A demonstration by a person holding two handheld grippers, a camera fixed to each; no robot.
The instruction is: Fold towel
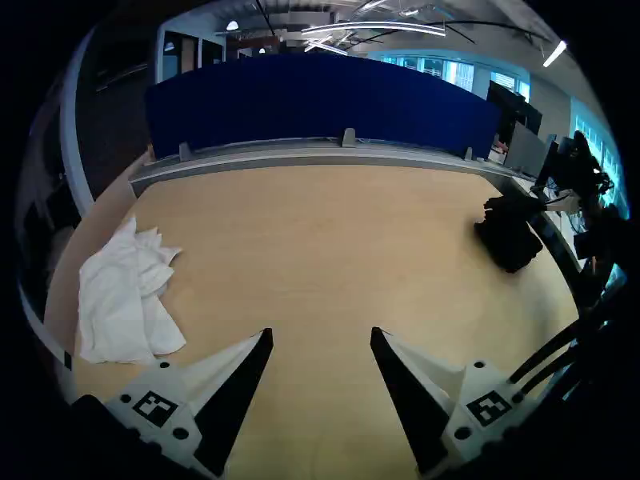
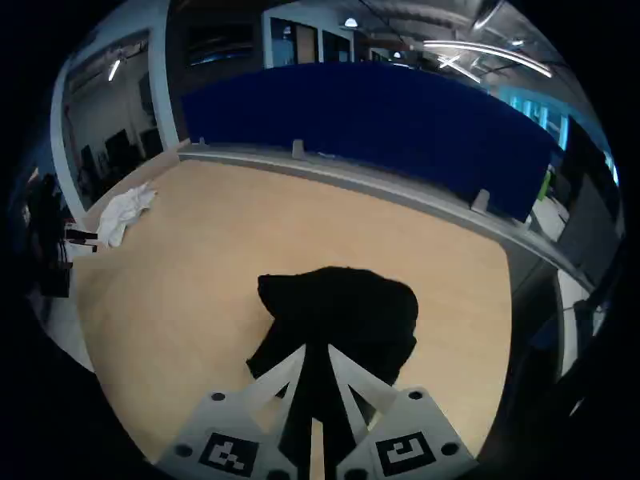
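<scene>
The left tongs (image 1: 320, 332) hang over the bare wooden counter (image 1: 336, 232) with their two fingers spread wide apart and nothing between them. A crumpled white towel (image 1: 124, 296) lies on the counter just ahead of them and off to their left, near the edge. A black towel (image 1: 508, 236) sits bunched far ahead to their right. In the right gripper view the right tongs (image 2: 317, 350) are drawn nearly together, tips resting at the near edge of that same black towel, which is heaped directly in front of them; whether they pinch the cloth cannot be told. A blue divider (image 2: 376, 112) runs along the counter's far side.
</scene>
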